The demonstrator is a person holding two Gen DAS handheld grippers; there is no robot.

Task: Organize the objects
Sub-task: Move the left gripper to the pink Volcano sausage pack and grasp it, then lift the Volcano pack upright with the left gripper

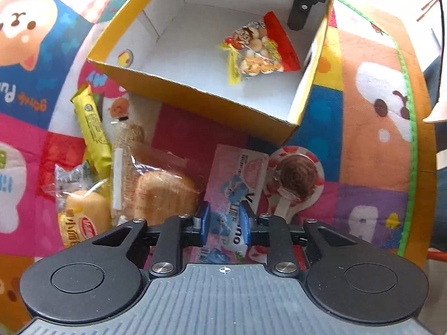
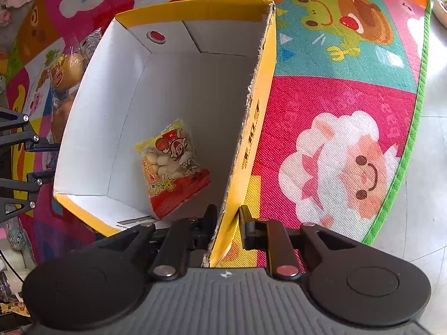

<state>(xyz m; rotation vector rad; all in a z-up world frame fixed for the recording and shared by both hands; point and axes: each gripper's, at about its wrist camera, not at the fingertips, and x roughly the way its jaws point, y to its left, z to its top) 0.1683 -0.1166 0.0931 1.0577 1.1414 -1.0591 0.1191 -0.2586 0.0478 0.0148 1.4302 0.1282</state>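
On the cartoon-print play mat [image 2: 335, 128], the sorting job has barely begun. The yellow cardboard box [image 1: 195, 89], white inside and open on top, holds just one thing so far: a red-and-yellow bag of round snacks [image 1: 258, 47], lying flat on the box floor close to the wall I am gripping.

My right gripper [image 2: 227, 223] points down over that wall, one finger inside the box and one outside, narrowed onto the cardboard edge (it looks to me like a steadying hold, not a lift).

Everything else waits on the mat outside the box. Largest is the clear bag of bread [image 1: 159, 184], lying beside the packaged bun [image 1: 83, 212] with the red logo. Just beside those sits the long yellow snack bar [image 1: 90, 125], and on the other side the pink flat packet [image 1: 232, 184] with a cartoon figure. Touching that packet's edge is the red-and-white wrapped lollipop [image 1: 293, 178], with a brown swirled head.

My left gripper [image 1: 223, 223] is down on the pink flat packet, blue pads drawn in narrow on its lower part, so I judge that one next for the box. By my count, one item is stowed and five are left, as far as both wrist views show.
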